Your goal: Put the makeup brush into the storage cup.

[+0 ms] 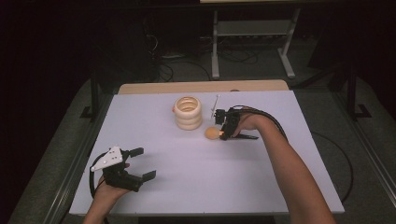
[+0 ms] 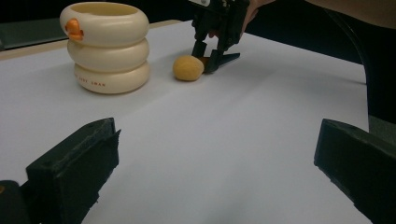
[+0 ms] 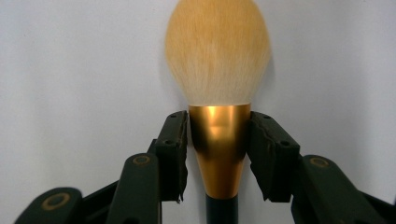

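black jaws of the right gripper (image 3: 217, 154) had closed on the brush (image 3: 218, 93) (gold collar), lying on the table (image 1: 196, 186); lifting it into the holder (image 1: 188, 112) remained. left gripper (image 1: 142, 163) waited wide open.

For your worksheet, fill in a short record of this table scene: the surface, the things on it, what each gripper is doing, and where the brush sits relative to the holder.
surface: white table
holder: cream ringed holder, upright, orange knob on its side
brush: makeup brush, lying on the table, bristles toward the holder
right gripper: shut on the brush's gold ferrule
left gripper: open, nothing between its jaws, near the table's front left
brush to holder: beside it, apart, not inside
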The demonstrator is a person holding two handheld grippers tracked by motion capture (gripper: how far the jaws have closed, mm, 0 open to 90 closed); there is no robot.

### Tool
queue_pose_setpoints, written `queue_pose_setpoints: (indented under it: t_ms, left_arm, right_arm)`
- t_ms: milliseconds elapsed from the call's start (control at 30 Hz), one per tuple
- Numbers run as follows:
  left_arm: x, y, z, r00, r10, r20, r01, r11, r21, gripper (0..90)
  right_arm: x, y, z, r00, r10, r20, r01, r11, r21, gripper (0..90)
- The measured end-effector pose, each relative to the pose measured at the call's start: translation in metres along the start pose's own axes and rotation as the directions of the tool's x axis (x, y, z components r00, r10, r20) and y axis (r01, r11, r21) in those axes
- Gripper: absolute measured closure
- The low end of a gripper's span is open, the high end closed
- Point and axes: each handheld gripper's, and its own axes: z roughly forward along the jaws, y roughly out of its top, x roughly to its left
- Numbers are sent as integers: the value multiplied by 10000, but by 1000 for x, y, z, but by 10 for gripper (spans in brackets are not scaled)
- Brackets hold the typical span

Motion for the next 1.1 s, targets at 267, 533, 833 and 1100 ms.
queue_pose_setpoints:
  t_ms: [267,533,833,1100]
  left_arm:
    - [0,0,0,10000,-1,-7,1,10000,-6,0]
    - [0,0,1,10000,63,22,-63,10000,40,0]
    - [0,0,0,10000,25,8,-25,10000,41,0]
    - [0,0,0,10000,8,-3,-8,10000,-8,0]
  right_arm:
    - [0,2,3,10000,-47,16,47,9999,110,592]
    - [0,3,4,10000,7,-42,-6,9998,186,597]
    - [-1,1,4,9999,-69,-109,70,9999,104,610]
    - [-2,1,2,9999,138,-88,-139,9998,-128,611]
